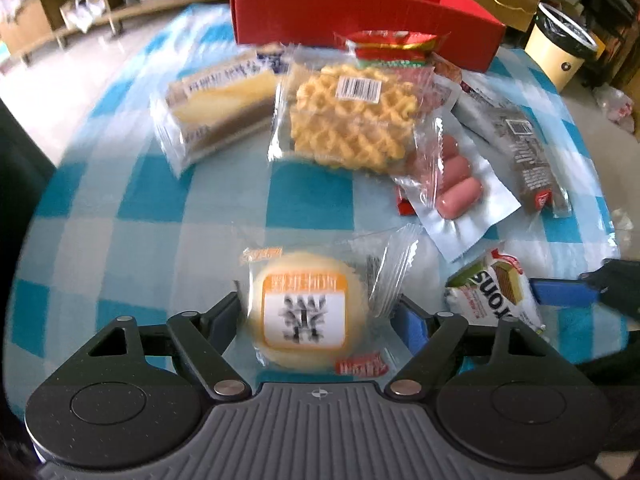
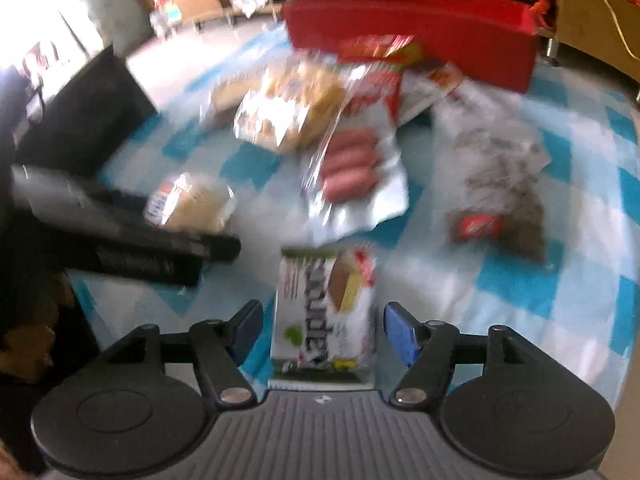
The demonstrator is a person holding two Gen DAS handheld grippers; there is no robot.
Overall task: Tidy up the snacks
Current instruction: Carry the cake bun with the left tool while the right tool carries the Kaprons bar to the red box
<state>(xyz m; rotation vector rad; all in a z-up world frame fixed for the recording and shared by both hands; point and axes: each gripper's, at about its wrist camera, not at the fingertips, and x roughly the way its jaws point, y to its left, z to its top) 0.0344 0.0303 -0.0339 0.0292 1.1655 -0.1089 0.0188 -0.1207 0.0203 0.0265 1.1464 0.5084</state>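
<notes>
Claws both apart: left claw (image 1: 318, 316) straddles round yellow wrapped bun (image 1: 306, 312), right claw (image 2: 323, 330) straddles white wafer packet (image 2: 326, 312).

Blue-and-white checked tablecloth (image 1: 132, 208). Far: plain red cardboard box (image 1: 360, 8). Pale yellow round bun in clear wrapper with orange-and-white label (image 1: 304, 312), near centre. Golden lattice-pattern snack in clear bag (image 1: 352, 120). Pink sausages in silver pouch (image 1: 456, 188). White-and-green wafer packet (image 2: 324, 312), near right. Dark brownish, possibly speckled, packet (image 2: 504, 184), blurred.
</notes>
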